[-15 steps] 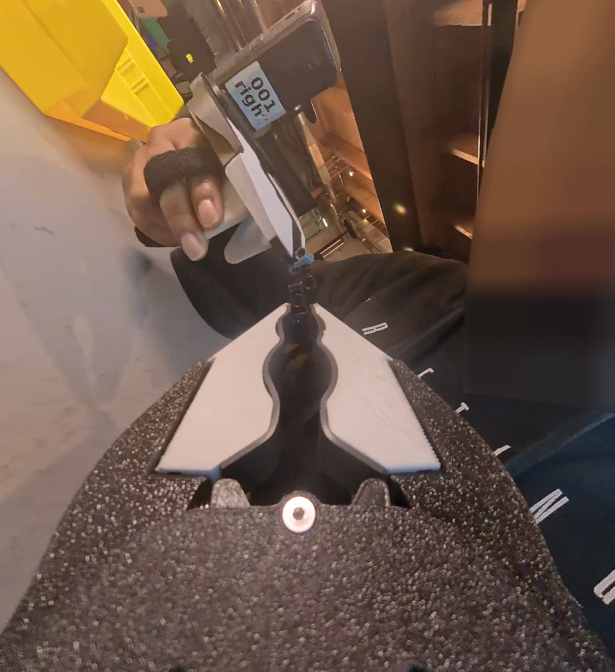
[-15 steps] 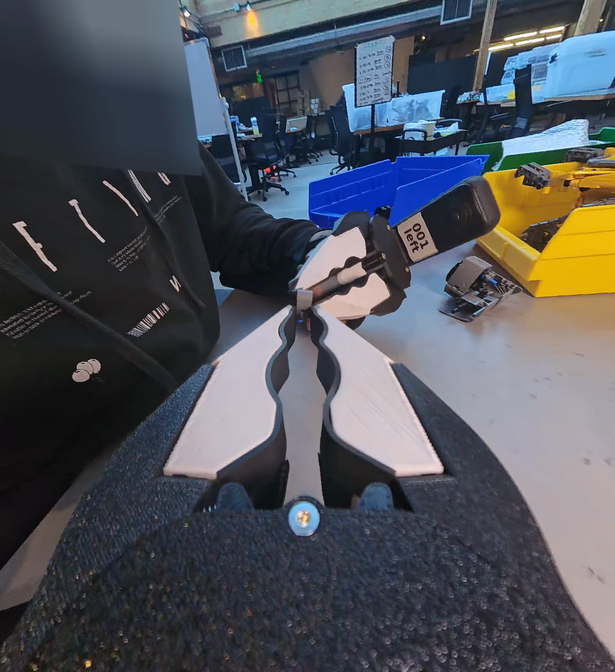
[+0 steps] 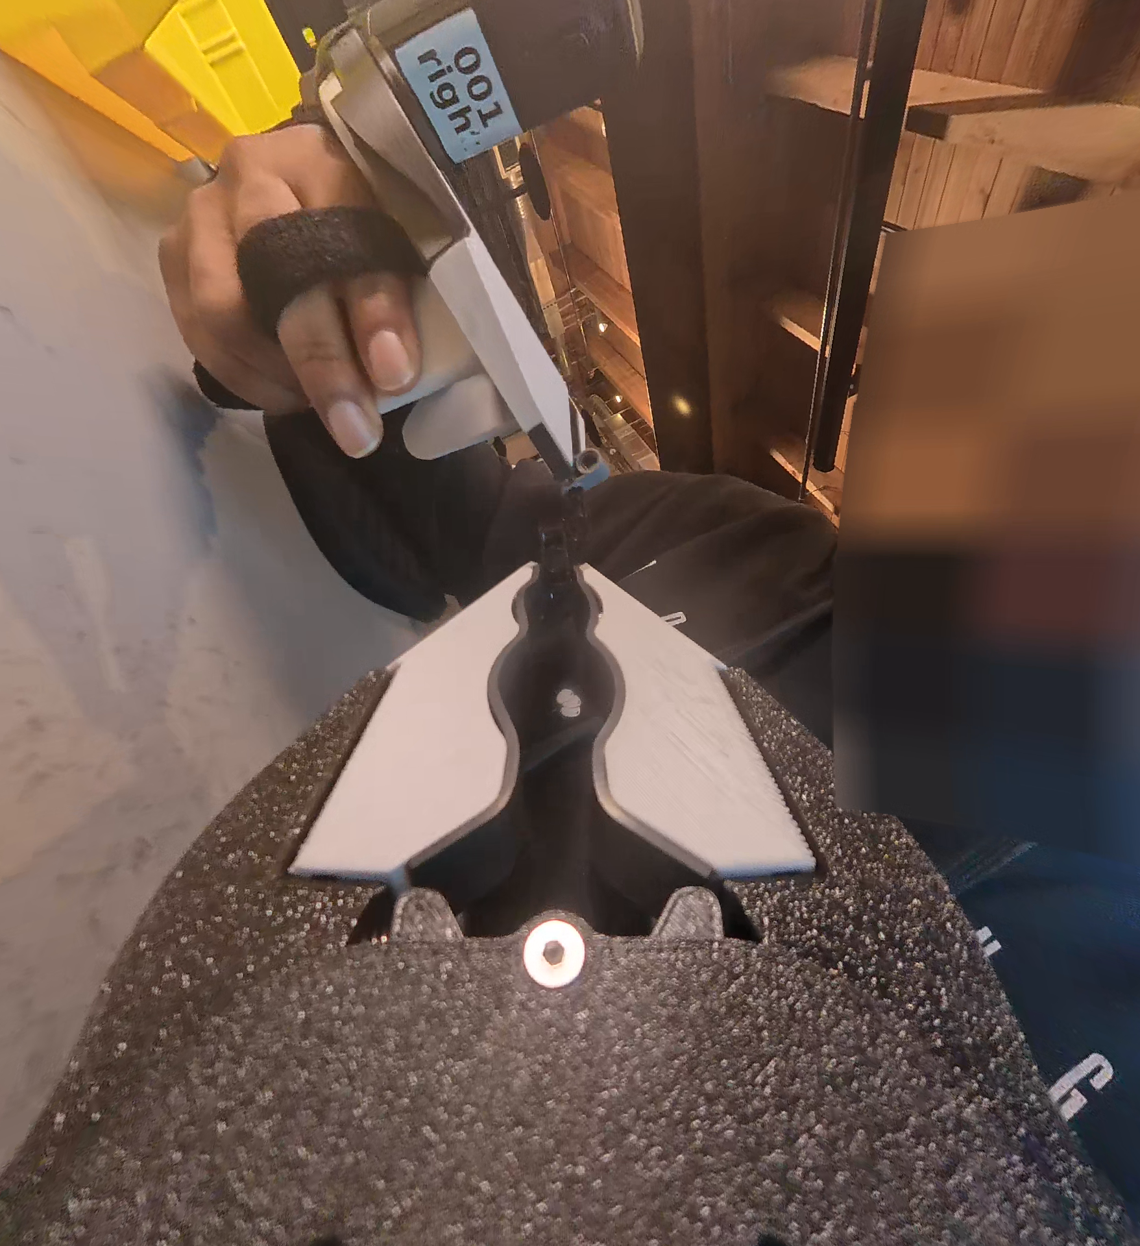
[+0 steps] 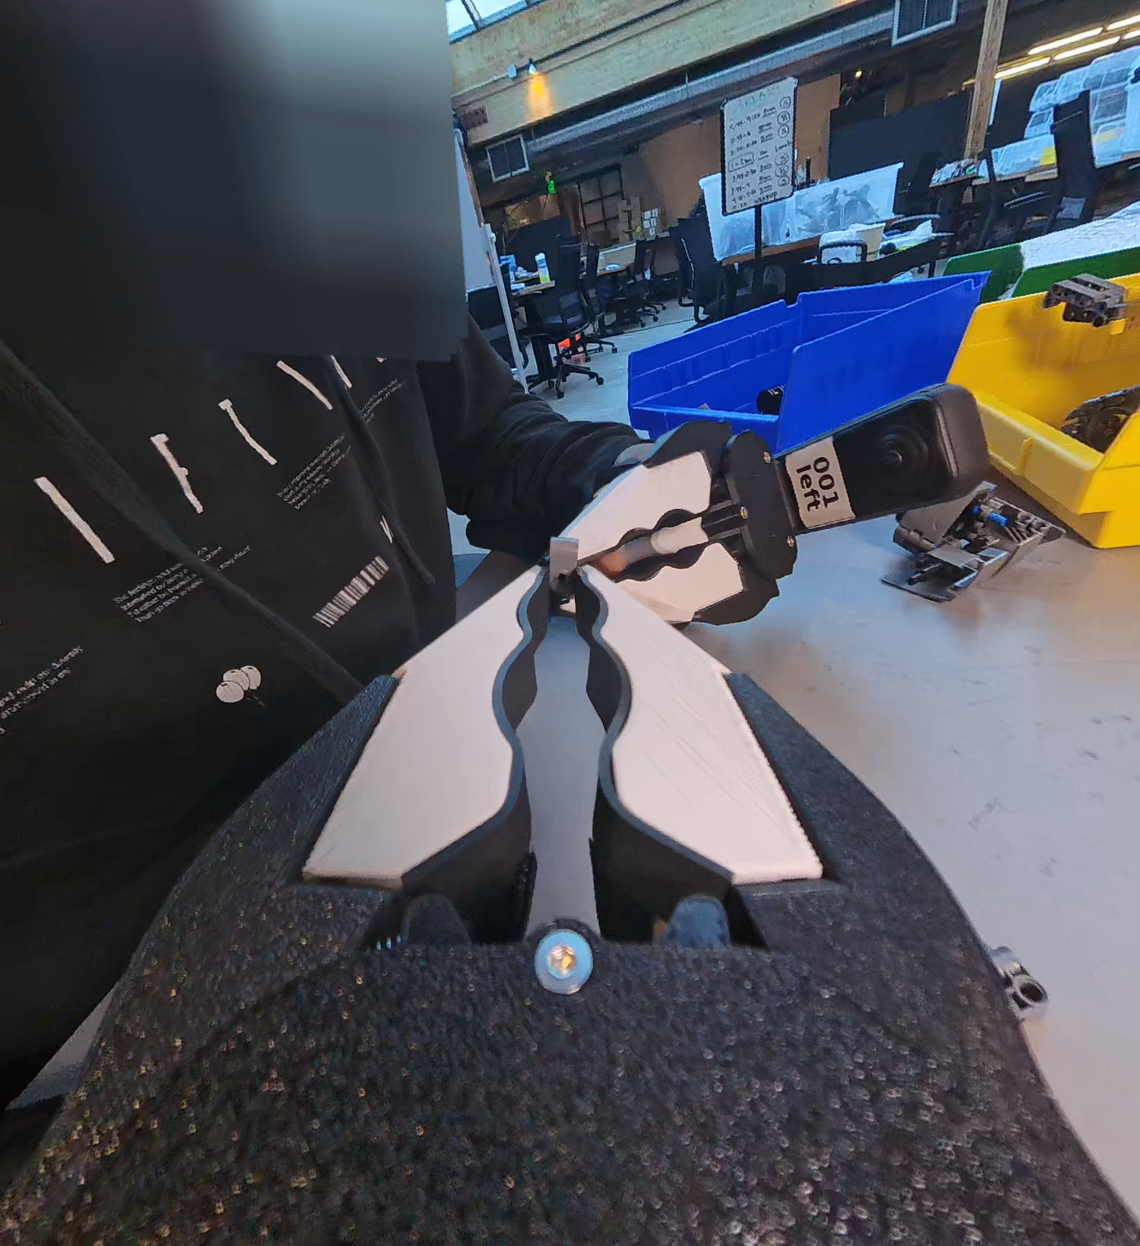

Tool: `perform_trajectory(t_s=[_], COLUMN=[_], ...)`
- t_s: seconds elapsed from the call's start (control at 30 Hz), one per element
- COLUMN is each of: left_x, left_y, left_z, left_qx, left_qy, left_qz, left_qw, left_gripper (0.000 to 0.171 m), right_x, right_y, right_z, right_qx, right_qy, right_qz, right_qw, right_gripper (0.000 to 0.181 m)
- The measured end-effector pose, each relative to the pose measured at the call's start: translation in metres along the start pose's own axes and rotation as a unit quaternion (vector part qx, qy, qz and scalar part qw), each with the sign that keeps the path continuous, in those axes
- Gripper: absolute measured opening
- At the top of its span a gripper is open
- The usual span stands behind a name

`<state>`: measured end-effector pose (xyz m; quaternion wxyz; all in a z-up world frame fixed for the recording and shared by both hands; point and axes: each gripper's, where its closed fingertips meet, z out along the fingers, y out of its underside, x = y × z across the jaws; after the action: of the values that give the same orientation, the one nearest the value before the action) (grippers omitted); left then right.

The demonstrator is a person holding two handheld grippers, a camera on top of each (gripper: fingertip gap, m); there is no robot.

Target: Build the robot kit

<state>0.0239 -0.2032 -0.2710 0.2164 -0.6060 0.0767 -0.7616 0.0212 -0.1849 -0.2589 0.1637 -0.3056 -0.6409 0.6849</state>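
Note:
In the left wrist view my left gripper (image 3: 557, 573) is shut on a small black linked part (image 3: 559, 539) that sticks out past its tips. My right gripper (image 3: 570, 465), held in a hand, meets that part from above, and a small blue-grey pin (image 3: 587, 464) sits at its tips. In the right wrist view my right gripper (image 4: 561, 590) is nearly shut on a small part against the tips of my left gripper (image 4: 574, 563). A small grey piece (image 4: 563, 554) shows there. Both are held just above the grey table (image 4: 958, 742).
A blue bin (image 4: 823, 364) and a yellow bin (image 4: 1093, 431) holding dark parts stand at the far right. A dark grey assembly (image 4: 971, 539) lies before them. A small black piece (image 4: 1018, 991) lies at the right. A person in a black hoodie (image 4: 216, 539) is close on the left. My two grippers' fingertips are within a few centimetres of each other.
The two grippers have drawn closer together, and each looks larger in the other's view. Both are still shut on the small parts where their tips meet.

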Motion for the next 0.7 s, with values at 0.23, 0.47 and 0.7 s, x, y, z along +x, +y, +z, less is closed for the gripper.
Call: perform_trajectory(t_s=[0.23, 0.47, 0.7], left_x=[-0.001, 0.0, -0.046], left_y=[0.011, 0.016, 0.026], left_z=[0.006, 0.011, -0.01], left_qx=[-0.018, -0.028, -0.107], left_qy=[0.011, 0.025, -0.184], left_qz=[-0.033, -0.046, 0.084], left_qw=[0.999, 0.998, 0.974], left_gripper=[0.006, 0.006, 0.007], right_x=[-0.009, -0.014, 0.003], right_y=[0.004, 0.007, 0.037], right_z=[0.004, 0.005, -0.004], right_qx=[-0.059, -0.141, -0.189], right_qy=[-0.032, -0.067, -0.004], right_qz=[-0.022, -0.054, -0.045], right_qw=[0.997, 0.986, 0.981], right_gripper=[0.007, 0.007, 0.007])
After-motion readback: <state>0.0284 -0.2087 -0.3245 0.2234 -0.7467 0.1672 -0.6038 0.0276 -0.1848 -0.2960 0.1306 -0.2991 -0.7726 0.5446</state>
